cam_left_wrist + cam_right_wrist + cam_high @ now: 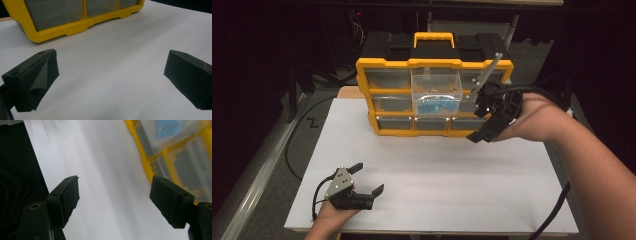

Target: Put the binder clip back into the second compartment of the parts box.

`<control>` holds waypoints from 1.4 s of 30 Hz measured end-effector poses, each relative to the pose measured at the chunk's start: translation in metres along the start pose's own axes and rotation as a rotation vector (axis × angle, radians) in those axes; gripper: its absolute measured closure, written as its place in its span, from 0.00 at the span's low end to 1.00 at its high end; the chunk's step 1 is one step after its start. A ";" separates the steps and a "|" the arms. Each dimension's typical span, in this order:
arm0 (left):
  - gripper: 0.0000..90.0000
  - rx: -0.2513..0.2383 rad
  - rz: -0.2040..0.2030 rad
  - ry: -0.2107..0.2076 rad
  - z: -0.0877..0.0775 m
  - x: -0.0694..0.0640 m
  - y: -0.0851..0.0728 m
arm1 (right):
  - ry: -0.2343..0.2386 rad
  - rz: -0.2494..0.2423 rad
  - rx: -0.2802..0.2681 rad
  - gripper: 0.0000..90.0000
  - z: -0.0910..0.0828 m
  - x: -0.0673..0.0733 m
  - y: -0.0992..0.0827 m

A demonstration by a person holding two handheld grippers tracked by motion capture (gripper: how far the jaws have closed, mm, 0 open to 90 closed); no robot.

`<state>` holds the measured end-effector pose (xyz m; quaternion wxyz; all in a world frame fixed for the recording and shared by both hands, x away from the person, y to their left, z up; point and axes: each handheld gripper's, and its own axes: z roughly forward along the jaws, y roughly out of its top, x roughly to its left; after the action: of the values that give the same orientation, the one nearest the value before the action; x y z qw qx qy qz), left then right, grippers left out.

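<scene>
Yellow organizer (432, 95): pulled-out clear drawer (436, 90) visible from high view alone

Wide open white worktop (437, 185) here, bare from the near edge up to the yellow organizer (384, 64), so a gripper can sweep across freely. The organizer stands upright at the far edge and blocks the way beyond. 1 clear drawer (435, 92) juts forward from its middle, narrowing the room in front. The right gripper (477, 125) hangs just beside that drawer. The left gripper (367, 180) rests at the near left.
</scene>
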<state>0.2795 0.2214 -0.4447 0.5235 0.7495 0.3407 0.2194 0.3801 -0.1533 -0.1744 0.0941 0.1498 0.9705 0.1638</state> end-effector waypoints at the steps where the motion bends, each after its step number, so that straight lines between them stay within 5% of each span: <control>1: 0.01 0.001 -0.001 -0.001 0.000 0.000 0.000 | 0.006 0.009 -0.005 0.24 0.007 0.001 -0.006; 15: 0.01 0.006 0.000 0.004 0.001 0.000 -0.001 | 0.050 0.133 0.095 0.00 0.132 0.011 -0.076; 20: 0.01 0.013 0.002 0.007 0.001 0.000 -0.001 | 0.042 0.192 0.064 0.00 0.171 0.018 -0.098; 24: 0.01 0.017 -0.003 0.008 0.001 0.000 -0.001 | 0.013 0.281 -0.079 0.00 0.190 0.024 -0.120; 35: 0.01 0.033 -0.025 0.028 0.001 -0.001 0.000 | -0.079 0.551 -0.712 0.00 0.191 0.046 -0.174; 39: 0.01 0.044 -0.026 0.040 0.002 -0.001 -0.001 | -0.180 0.601 -0.878 0.00 0.189 0.060 -0.192; 42: 0.01 0.045 -0.025 0.041 0.003 -0.002 0.000 | -0.198 0.616 -0.874 0.00 0.190 0.064 -0.197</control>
<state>0.2805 0.2177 -0.4457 0.5019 0.7522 0.3656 0.2206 0.3131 -0.2555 -0.4275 0.1862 0.3889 0.7096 0.5573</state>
